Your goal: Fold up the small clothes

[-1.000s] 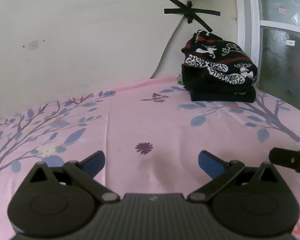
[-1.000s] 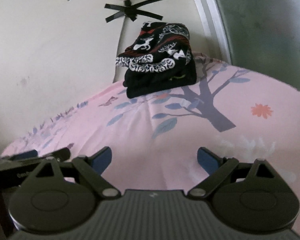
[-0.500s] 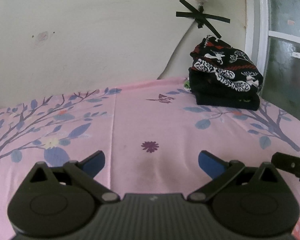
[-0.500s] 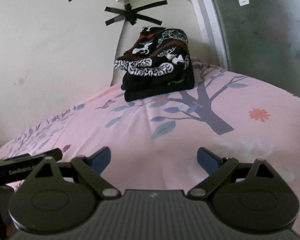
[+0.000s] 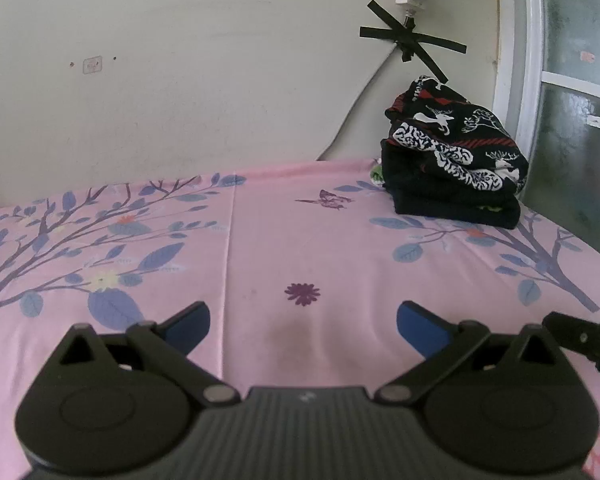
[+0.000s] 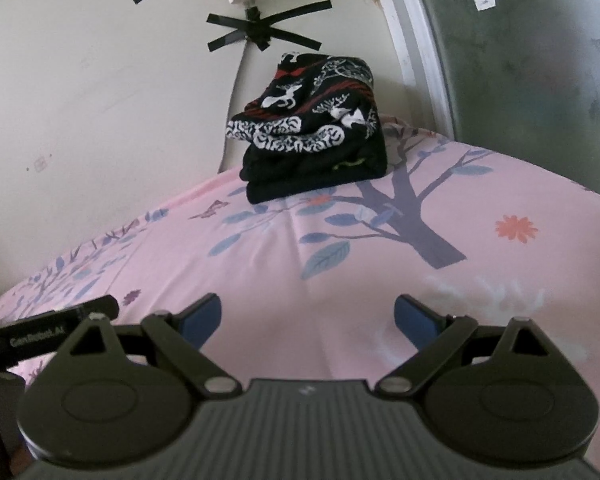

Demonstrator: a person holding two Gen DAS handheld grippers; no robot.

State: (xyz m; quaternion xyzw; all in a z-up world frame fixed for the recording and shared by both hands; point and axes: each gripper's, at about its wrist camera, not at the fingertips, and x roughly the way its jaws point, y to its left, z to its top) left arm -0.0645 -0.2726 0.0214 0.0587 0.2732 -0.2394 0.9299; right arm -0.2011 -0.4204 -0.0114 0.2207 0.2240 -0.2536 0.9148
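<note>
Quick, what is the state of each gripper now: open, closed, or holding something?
Left gripper: open, holding nothing, above the pink sheet.
Right gripper: open, holding nothing; the folded clothes lie far ahead.

The left gripper and right gripper look alike: matte black ribbed body, two round black discs, triangular cut-outs, silver pivot screws, angled link arms ending in blue fingertips. White lettering marks one black bar.
</note>
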